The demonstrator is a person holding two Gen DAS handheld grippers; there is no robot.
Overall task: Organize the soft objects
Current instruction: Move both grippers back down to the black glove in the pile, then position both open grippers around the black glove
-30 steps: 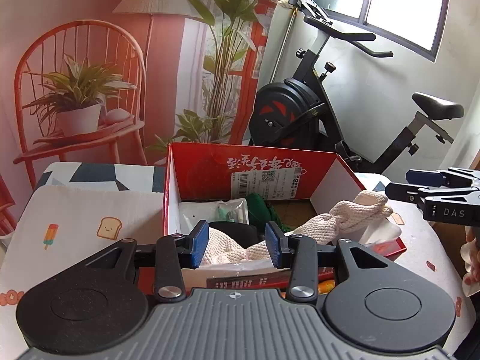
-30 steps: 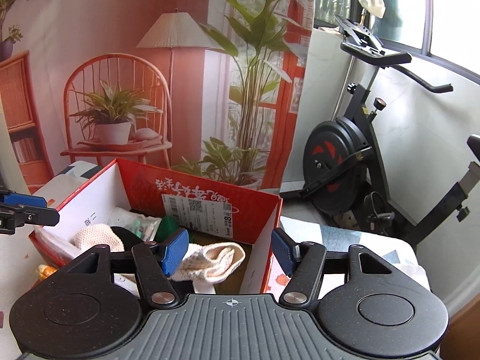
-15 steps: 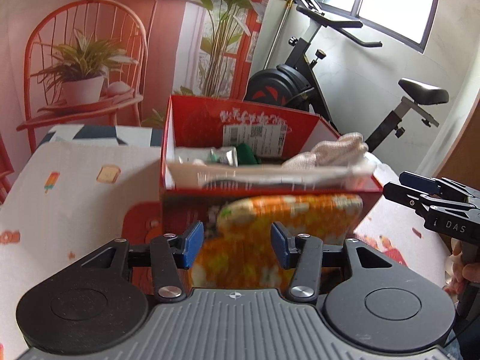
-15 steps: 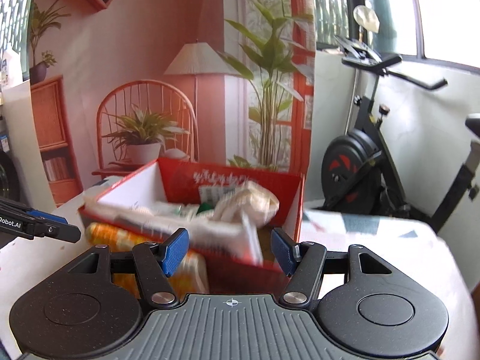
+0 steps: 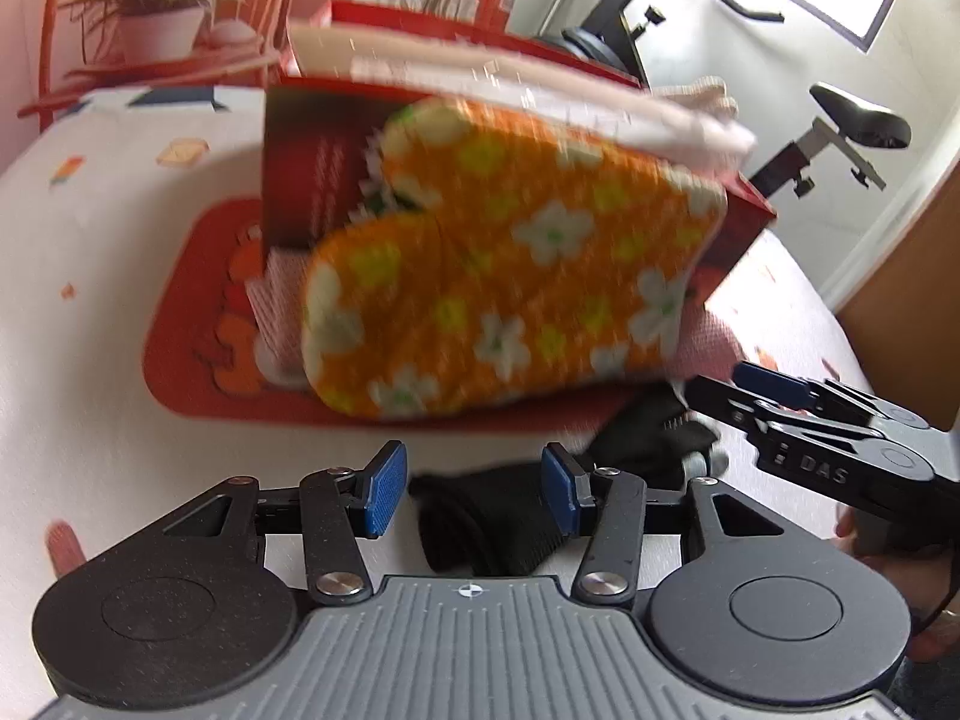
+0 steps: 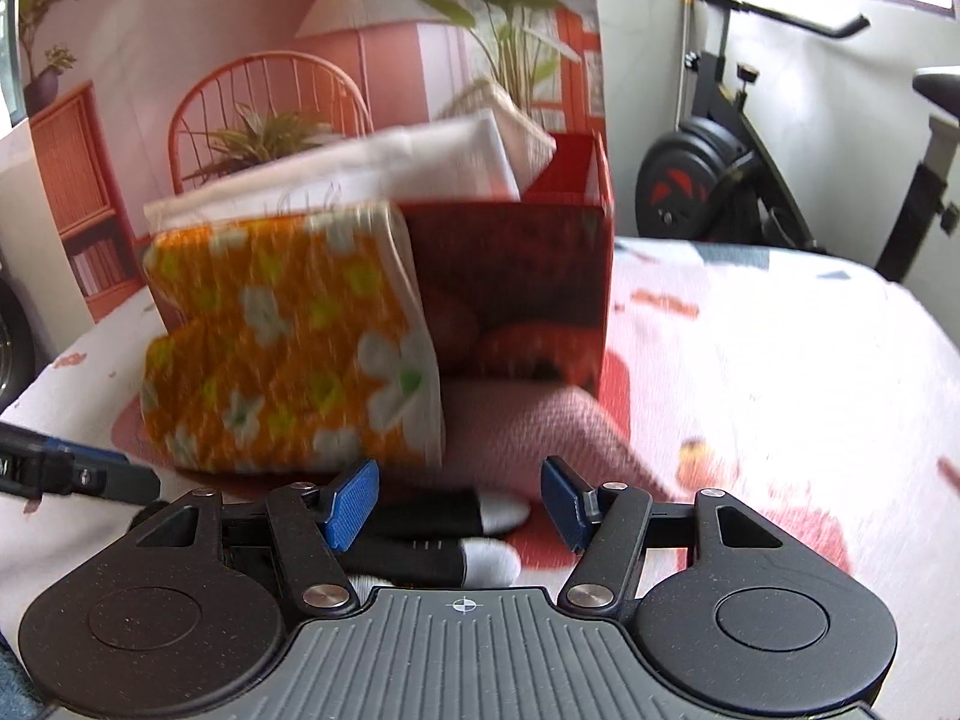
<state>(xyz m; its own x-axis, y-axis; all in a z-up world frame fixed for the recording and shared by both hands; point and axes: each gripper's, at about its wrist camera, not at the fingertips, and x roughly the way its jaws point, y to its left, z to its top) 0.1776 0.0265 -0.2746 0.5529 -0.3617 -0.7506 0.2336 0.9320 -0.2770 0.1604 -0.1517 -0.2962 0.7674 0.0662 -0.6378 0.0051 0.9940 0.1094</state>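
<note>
Slippers [image 5: 510,276] lean against the box [image 5: 312,168], socks [image 5: 498,522] lying before them.

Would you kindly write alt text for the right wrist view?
The open right hand-held gripper hovers over black socks with white toes on the table. Behind them an orange flowered cloth leans against a red box, blurred.

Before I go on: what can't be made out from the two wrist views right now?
- Red box contents: hidden in both views; only white fabric pokes above the rim.
- Orange floral item: motion-blurred, exact type unclear.
- Black socks: partly covered by each hand-held gripper body.
- Pink knit piece: mostly under the floral item.
- Left hand-held gripper and right hand-held gripper: both open.
</note>
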